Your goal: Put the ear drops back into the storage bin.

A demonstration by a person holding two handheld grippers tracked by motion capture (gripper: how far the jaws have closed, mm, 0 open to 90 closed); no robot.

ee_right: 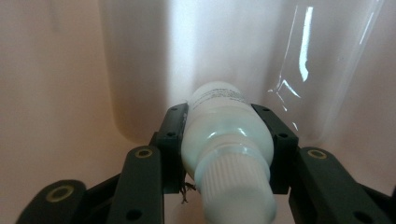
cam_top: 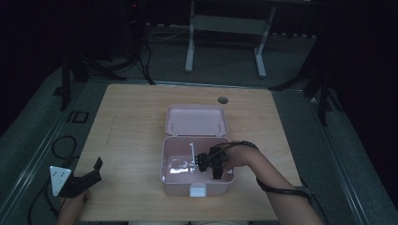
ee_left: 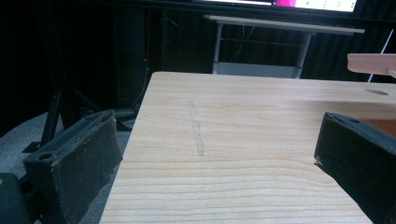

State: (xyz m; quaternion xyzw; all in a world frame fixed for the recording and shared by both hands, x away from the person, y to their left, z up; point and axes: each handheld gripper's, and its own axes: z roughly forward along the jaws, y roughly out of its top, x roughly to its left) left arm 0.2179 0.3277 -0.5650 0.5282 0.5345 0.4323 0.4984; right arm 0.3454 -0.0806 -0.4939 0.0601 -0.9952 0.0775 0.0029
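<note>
A pink box (cam_top: 174,183) stands open at the table's middle front, its lid (cam_top: 196,120) folded back. My right gripper (cam_top: 206,164) reaches down inside the box. In the right gripper view its jaws clamp a small white bottle (ee_right: 227,140) with a ribbed cap, bottom end pointing at the pink box wall (ee_right: 51,70). A clear plastic sheet or bag (ee_right: 317,79) lies against the wall at right. My left gripper (cam_top: 91,174) rests at the table's front left corner; its two black pads (ee_left: 74,163) stand wide apart over bare wood, holding nothing.
The wooden table (cam_top: 126,126) has a round cable hole (cam_top: 223,100) at the back. A white latch (cam_top: 197,191) sits on the box front. Something white and clear (cam_top: 180,165) lies in the box's left half. A desk frame (cam_top: 225,28) and tripod legs (cam_top: 70,75) stand beyond.
</note>
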